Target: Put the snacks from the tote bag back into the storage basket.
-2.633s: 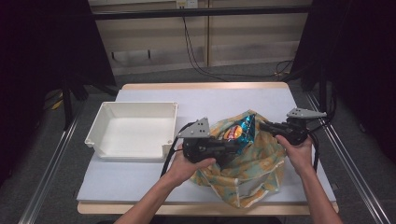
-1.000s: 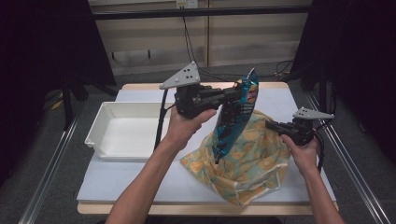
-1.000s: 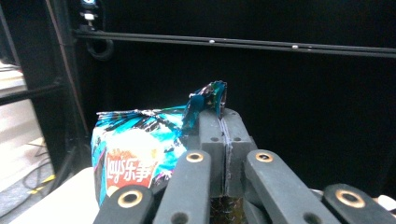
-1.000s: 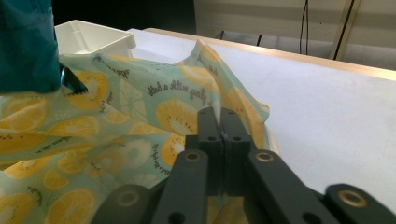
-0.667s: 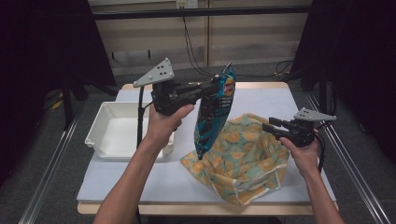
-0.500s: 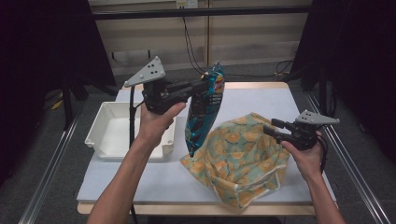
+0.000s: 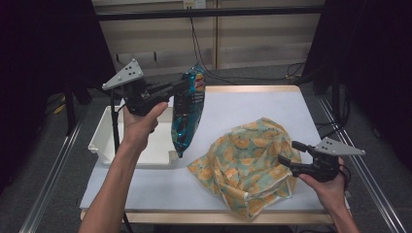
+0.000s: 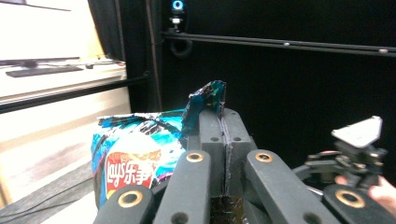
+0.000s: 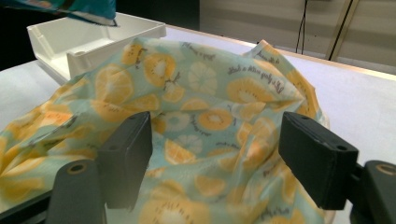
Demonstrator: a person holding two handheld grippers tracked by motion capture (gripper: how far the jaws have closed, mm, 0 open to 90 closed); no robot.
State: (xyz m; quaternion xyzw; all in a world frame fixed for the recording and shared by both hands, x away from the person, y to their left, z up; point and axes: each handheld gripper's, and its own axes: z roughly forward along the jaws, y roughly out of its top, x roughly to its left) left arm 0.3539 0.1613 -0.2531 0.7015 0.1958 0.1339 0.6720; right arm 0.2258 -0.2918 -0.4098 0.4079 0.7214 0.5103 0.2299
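So the left gripper [image 7: 187, 83] has its jaws clamped tight on the top edge of a blue chip bag [image 7: 187, 119], and the bag hangs down in the air over the near right corner of the white tray [image 7: 104, 141], well above the table [image 7: 252, 104]. In the left gripper view you can see the crinkled top seam of the chip bag [image 8: 205, 100] pinched right between the two jaws, red logo facing the camera. Over on the other side, the right gripper [image 7: 291, 153] sits low at the right edge of the fruit-print cloth bag [image 7: 243, 165], which lies crumpled on the table just right of the tray. Its jaws have just been opening and now stand wide apart. The right gripper view shows the cloth bag [image 9: 201, 116] lying between and behind them with neither pad pressing on it.
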